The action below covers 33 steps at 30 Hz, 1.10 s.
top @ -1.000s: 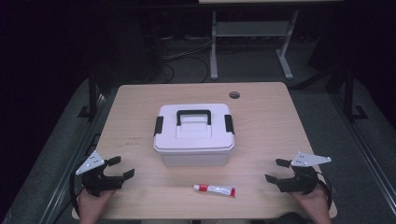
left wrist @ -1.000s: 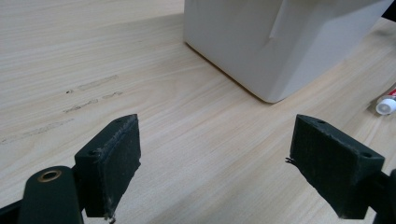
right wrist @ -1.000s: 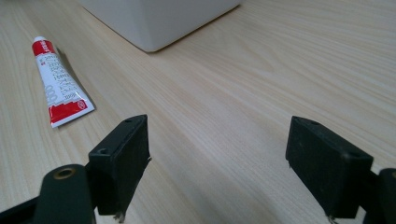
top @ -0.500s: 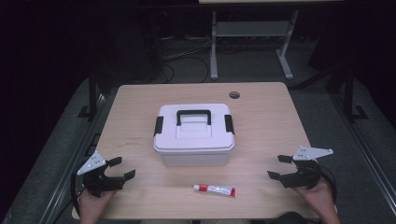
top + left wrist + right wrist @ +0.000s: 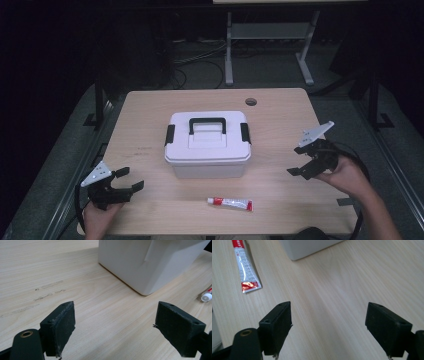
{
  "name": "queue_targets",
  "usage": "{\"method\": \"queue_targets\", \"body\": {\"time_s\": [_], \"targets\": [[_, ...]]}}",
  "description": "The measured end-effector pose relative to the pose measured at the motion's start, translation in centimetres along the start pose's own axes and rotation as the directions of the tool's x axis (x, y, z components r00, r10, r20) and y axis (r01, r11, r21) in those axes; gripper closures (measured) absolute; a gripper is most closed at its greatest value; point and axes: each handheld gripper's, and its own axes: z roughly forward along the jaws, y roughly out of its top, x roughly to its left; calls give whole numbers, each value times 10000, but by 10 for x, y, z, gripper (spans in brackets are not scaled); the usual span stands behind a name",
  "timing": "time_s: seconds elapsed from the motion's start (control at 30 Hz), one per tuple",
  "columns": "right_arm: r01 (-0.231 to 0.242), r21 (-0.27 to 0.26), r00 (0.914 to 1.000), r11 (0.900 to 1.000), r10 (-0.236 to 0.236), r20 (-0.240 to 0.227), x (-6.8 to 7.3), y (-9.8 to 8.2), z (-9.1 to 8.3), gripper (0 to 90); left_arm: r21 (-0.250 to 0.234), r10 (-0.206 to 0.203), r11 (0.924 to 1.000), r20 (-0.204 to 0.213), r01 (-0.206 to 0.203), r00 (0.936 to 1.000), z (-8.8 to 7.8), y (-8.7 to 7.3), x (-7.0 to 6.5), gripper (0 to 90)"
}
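High view: right gripper point(image 5: 299, 160) lifted fwd toward box point(image 5: 207, 144), jaws apart; left gripper point(image 5: 129, 180) unchanged, apart.

Pale wood-grain table point(image 5: 150, 115), matt, faintly scuffed.
White box point(image 5: 207, 147) smooth matt plastic, black plastic handle point(image 5: 207, 121); tube point(image 5: 231, 203) glossy foil-like; left gripper point(image 5: 115, 330) pads point(image 5: 62, 325) rough black rubber.

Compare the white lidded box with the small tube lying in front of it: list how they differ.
The white box is far bulkier than the tube. The box stands upright with its lid shut and black handle folded flat, while the tube lies flat on its side. The box is plain white with black latches; the tube is white with red print and a white cap. Both rest on the wooden table, untouched by either hand-held gripper.
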Motion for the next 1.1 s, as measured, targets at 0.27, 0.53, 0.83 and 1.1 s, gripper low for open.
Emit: {"method": "queue_targets", "body": {"time_s": [0.27, 0.53, 0.83, 1.1], "targets": [[1082, 1169, 9938, 9872, -1043, -397, -8, 45, -5, 206, -79, -29, 10000, -12, 28, 10000, -2, 0, 1, 155], [2117, 2195, 9772, 9524, -2031, -612, -12, 100, -8, 205, -113, -30, 9999, -18, 29, 10000, -2, 0, 4, 155], [2761, 2482, 9611, 9285, -2667, -715, -12, 148, -9, 213, -195, -73, 9998, 22, 74, 10000, -3, 0, 4, 155], [3361, 2747, 9418, 9009, -3226, -946, -5, 183, 1, 213, -188, -55, 9998, 35, 56, 10000, -3, 0, 5, 155]]}}
